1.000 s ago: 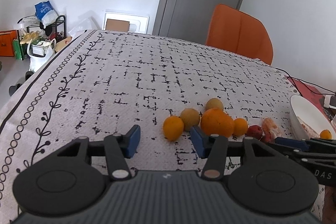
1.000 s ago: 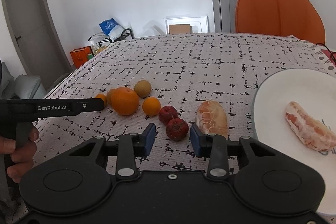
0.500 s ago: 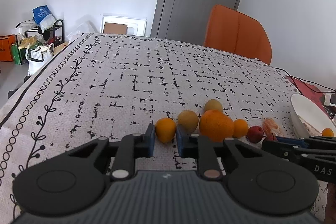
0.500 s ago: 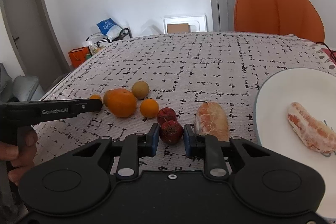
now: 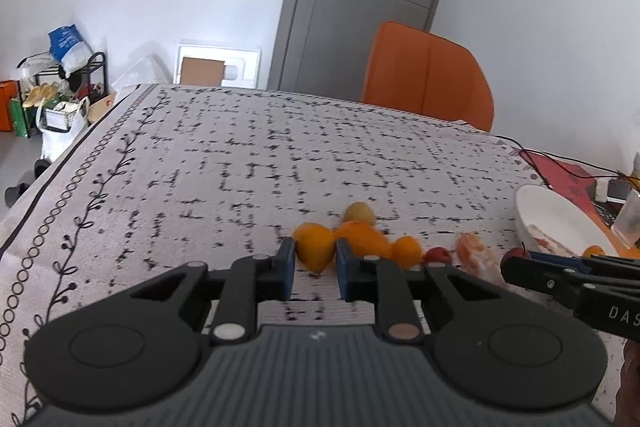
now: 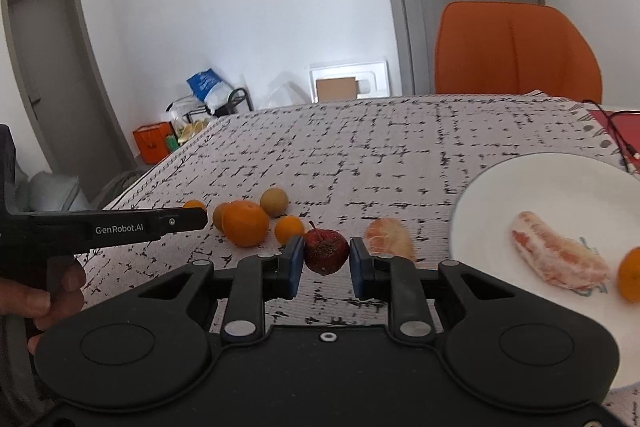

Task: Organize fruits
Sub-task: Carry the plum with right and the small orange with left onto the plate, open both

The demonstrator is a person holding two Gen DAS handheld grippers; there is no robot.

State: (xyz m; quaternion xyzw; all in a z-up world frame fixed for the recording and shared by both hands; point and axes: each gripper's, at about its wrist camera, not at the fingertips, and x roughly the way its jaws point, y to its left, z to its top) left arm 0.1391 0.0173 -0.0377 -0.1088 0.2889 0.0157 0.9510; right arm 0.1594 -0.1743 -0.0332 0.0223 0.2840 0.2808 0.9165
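My left gripper [image 5: 316, 269] is shut on a small orange fruit [image 5: 315, 250], lifted a little off the patterned tablecloth. My right gripper [image 6: 325, 263] is shut on a dark red fruit with a stem [image 6: 325, 252], also raised. On the cloth lie a large orange [image 6: 245, 223], a small orange [image 6: 289, 228], a yellow-brown round fruit [image 6: 274, 202], another red fruit [image 5: 437, 254] and a peeled pomelo segment [image 6: 389, 243]. The white plate [image 6: 520, 179] on the right holds a pomelo piece [image 6: 558, 254] and a small orange [image 6: 629, 279].
An orange chair [image 5: 426, 83] stands at the table's far side. A red mat with cables [image 5: 560, 171] lies at the far right edge. The table's left edge [image 5: 60, 163] drops off to floor clutter.
Both grippers closed from open onto their fruits and lifted them: the left on the small orange, the right on the red fruit. The right view now shows more of the plate.
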